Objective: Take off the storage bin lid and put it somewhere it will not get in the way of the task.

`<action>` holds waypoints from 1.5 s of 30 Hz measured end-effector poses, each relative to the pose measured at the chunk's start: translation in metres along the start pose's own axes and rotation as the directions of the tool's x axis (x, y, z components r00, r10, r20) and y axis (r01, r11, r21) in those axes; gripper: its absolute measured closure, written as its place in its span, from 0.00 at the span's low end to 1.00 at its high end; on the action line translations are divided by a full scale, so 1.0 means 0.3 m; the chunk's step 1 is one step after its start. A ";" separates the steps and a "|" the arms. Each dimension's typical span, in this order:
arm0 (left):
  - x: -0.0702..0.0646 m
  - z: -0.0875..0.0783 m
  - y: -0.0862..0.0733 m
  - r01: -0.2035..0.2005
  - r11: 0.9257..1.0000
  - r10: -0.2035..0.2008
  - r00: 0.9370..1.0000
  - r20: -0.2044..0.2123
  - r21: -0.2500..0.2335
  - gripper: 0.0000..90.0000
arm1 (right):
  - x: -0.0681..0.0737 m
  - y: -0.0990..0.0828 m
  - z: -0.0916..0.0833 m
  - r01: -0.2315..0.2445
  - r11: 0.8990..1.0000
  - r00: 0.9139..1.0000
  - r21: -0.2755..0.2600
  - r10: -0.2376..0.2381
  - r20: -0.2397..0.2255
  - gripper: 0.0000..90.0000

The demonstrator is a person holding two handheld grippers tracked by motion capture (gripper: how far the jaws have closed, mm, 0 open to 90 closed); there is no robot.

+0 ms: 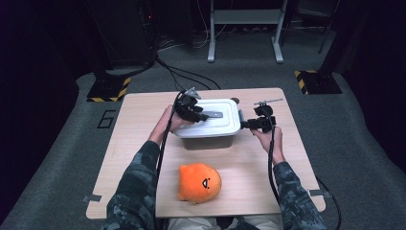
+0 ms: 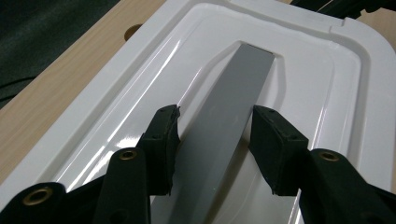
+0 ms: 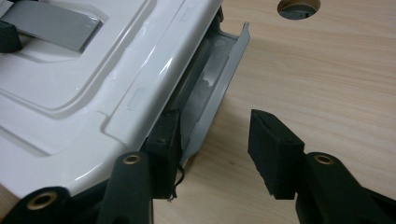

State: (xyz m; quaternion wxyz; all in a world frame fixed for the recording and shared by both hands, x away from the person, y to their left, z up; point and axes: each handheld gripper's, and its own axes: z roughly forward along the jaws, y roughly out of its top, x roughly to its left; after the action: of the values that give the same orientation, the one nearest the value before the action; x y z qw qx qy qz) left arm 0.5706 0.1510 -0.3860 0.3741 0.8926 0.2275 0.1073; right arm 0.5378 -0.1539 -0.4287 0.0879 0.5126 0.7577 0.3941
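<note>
High view: a white lidded box [image 1: 210,125] stands at the middle of the far half of the table [image 1: 129,143], with an orange plush toy [image 1: 198,183] well apart from it on the near half. The left gripper [image 1: 203,116] lies over the left part of the lid [image 1: 218,122], at the grey handle [image 1: 214,115] set in the lid's middle recess. The right gripper [image 1: 243,124] sits at the box's right end, level with the rim.

Left gripper view: the jaws straddle the handle [image 2: 224,126], one pad [image 2: 164,140] on each side, both very near its edges; a thin gap seems to remain on each side, so the pads do not clearly press it. The jaws stand narrow, about the handle's width.

Right gripper view: the jaws stand half open around the grey latch [image 3: 212,88], which hangs swung out from the lid's [image 3: 93,84] edge. The left pad [image 3: 166,144] is at the latch's lower end, between it and the box side; the right pad stands well clear over bare wood. A round hole [image 3: 299,7] in the table shows beyond
</note>
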 end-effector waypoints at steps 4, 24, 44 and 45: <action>0.002 -0.002 0.001 -0.032 0.999 0.032 0.999 0.016 0.005 0.61 | 0.004 0.000 0.001 -0.005 1.000 1.000 0.005 0.006 -0.010 0.69; -0.003 -0.003 0.023 -0.071 0.997 0.069 0.993 0.100 0.016 0.70 | 0.017 -0.016 -0.004 -0.071 0.996 0.997 -0.046 0.071 0.003 0.88; -0.022 0.014 0.049 -0.108 0.992 0.101 0.990 0.095 0.072 0.69 | 0.010 -0.021 -0.005 -0.121 0.990 0.992 -0.069 0.123 0.015 0.90; -0.022 0.016 0.053 -0.106 0.991 0.098 0.990 0.098 0.080 0.69 | 0.011 -0.021 -0.005 -0.121 0.990 0.992 -0.069 0.122 0.017 0.90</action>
State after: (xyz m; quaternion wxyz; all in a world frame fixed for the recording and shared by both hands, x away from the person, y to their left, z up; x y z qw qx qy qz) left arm 0.5718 0.1351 -0.3780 0.3403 0.9222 0.1681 0.0742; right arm 0.5311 -0.1530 -0.4312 0.0889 0.5587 0.7104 0.4186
